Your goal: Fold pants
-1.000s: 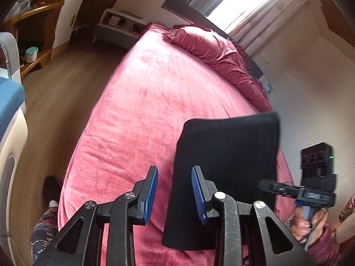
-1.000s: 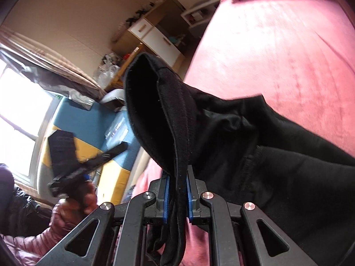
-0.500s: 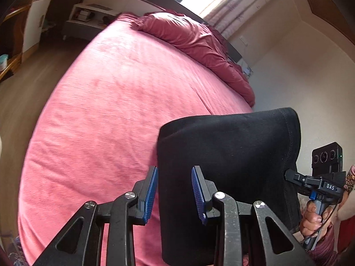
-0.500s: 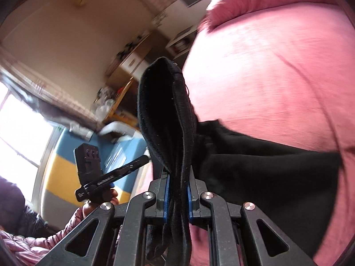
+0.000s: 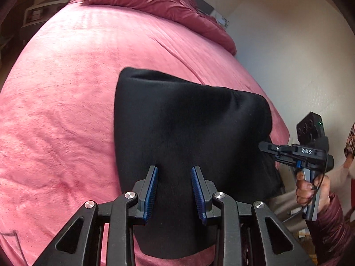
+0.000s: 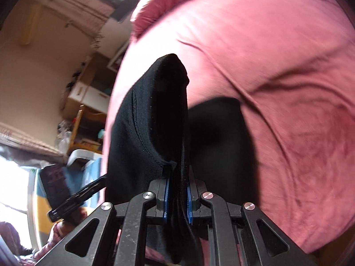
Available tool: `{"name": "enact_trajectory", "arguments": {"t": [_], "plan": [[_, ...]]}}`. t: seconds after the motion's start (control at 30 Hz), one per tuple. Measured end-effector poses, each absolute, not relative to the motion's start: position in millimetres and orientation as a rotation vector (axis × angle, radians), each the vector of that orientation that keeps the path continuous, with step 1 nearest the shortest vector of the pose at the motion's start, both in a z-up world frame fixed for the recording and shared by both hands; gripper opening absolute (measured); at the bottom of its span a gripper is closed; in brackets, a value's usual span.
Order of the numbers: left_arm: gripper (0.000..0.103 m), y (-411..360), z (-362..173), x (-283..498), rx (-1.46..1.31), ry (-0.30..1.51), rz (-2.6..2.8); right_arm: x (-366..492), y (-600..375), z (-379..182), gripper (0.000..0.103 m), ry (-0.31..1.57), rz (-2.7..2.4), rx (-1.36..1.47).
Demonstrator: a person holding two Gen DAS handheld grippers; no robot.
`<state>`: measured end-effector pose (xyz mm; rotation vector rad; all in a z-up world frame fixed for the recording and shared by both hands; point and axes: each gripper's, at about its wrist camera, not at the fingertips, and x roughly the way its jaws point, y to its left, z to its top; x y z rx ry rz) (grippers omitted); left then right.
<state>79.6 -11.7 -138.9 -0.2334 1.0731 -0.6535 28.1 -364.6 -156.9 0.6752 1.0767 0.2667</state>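
black pants held up over pink bed cover, folded, hanging between both tools. left gripper part open, blue pads apart, black cloth lying between them; whether pads press on it cannot be told. right gripper nearly closed, pads clamped on bunched pants edge. crumpled pink duvet at far end of bed.

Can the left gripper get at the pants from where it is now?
Probably yes. The left gripper has its jaws apart with the black pants lying between and just beyond the pads, nothing in the way. The right gripper already clamps another edge.
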Motion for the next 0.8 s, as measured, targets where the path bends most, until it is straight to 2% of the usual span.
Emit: {"name": "enact_trajectory", "arguments": {"t": [0.2,0.33,0.53,0.7,0.77,0.8], "plan": [[0.031,-40.7,-146.0,72.9,-0.114,1.094,-0.648,28.3,-384.8,-182.0,0.016,1.083,0.209,0.764],[0.031,-40.5,-147.0,72.6,-0.131,1.097,-0.643,12.1,-389.2,-158.6,0.023,1.051,0.159,0.709],[0.032,-31.0,-141.7,69.0,-0.191,1.088,-0.660,-15.9,-375.0,-128.8,0.023,1.042,0.213,0.610],[0.032,-21.7,-138.1,66.0,-0.206,1.080,-0.667,-24.1,-345.9,-134.6,0.023,1.108,0.204,0.475],[0.032,-22.2,-139.1,67.2,-0.199,1.079,-0.668,-23.7,-344.2,-141.3,0.017,1.129,0.177,0.430],[0.032,-23.9,-134.0,64.1,-0.196,1.076,-0.670,-22.3,-341.6,-142.6,0.004,1.137,0.166,0.405]]}}
